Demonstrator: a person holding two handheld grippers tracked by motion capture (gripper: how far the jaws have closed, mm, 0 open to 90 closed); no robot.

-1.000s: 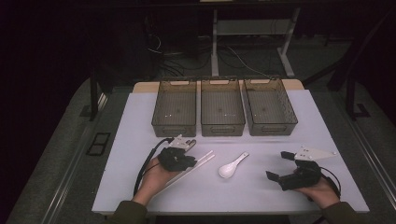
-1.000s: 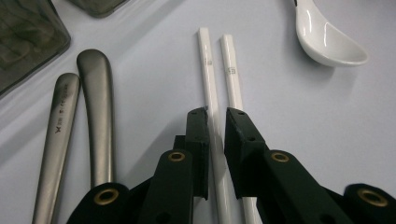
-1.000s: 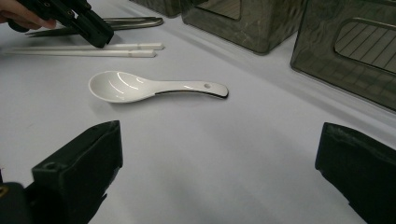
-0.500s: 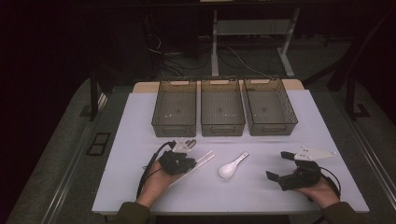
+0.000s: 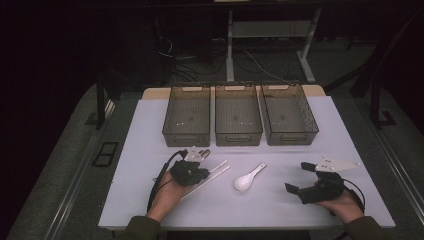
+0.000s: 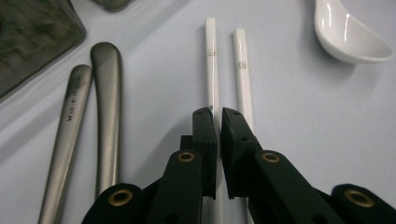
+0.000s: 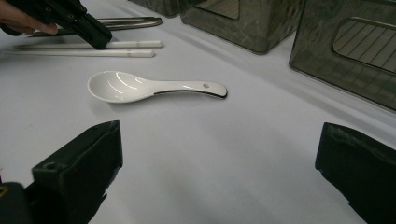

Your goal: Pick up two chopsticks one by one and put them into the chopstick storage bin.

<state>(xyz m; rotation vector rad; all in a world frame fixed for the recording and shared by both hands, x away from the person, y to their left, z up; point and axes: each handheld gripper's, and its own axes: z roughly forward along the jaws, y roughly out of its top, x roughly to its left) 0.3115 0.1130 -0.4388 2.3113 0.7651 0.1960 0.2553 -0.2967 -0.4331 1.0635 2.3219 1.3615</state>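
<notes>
In the left gripper view we see the left gripper [image 6: 218, 114] with its jaws drawn nearly together over two slender white plastic chopsticks [image 6: 211, 70]; the jaws have just been closing. The black pads hide the sticks' near ends, so we cannot tell whether one stick is actually pinched. Two grey metal utensil handles [image 6: 105, 107] lie beside them, their working ends cut off below. The right gripper [image 7: 219, 154] rests on the white table [image 7: 243, 154] with jaws wide apart, a white ceramic soup spoon [image 7: 140, 87] well ahead.
</notes>
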